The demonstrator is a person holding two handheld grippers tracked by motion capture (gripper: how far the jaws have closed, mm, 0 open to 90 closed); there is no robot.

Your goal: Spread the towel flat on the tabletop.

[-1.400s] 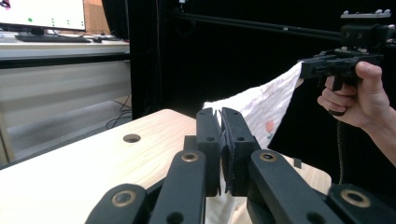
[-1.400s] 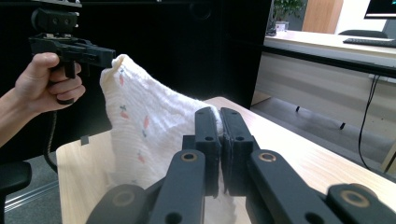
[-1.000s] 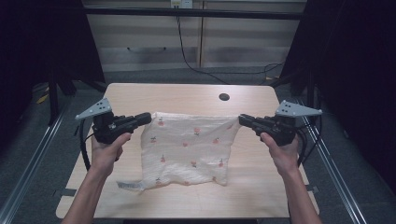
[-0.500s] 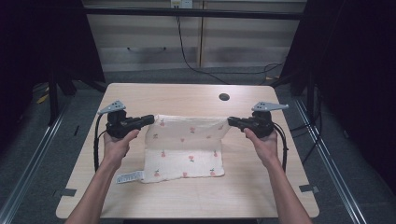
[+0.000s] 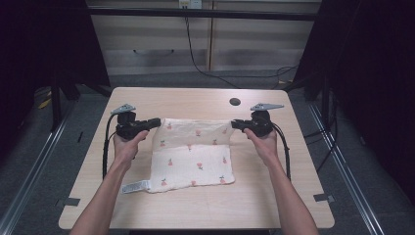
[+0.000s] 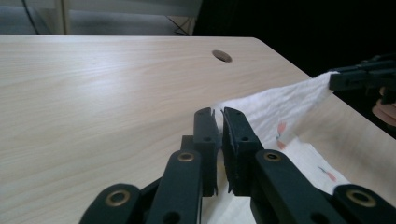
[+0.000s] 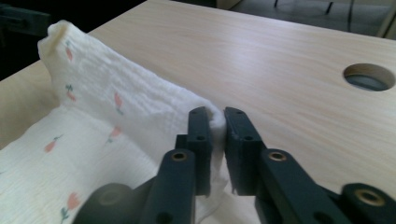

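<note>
Currently cloth (image 5: pixel 192 155) sits mid-table (image 5: pixel 274 200), bare wood all round; left gripper (image 5: pixel 155 122) and right gripper (image 5: pixel 236 124), held level, loosening on its far corners.

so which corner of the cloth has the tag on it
The near-left corner of the cloth: a white tag sticks out there. The two far corners sit in the grippers; the near-right one is bare.

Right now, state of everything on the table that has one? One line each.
cloth: folded over, far edge lifted between the grippers, near part flat on the table.
label: lying flat at the cloth's near-left corner.
left gripper: jaws just easing open, cloth corner between them.
right gripper: jaws just easing open, cloth corner between them.
</note>
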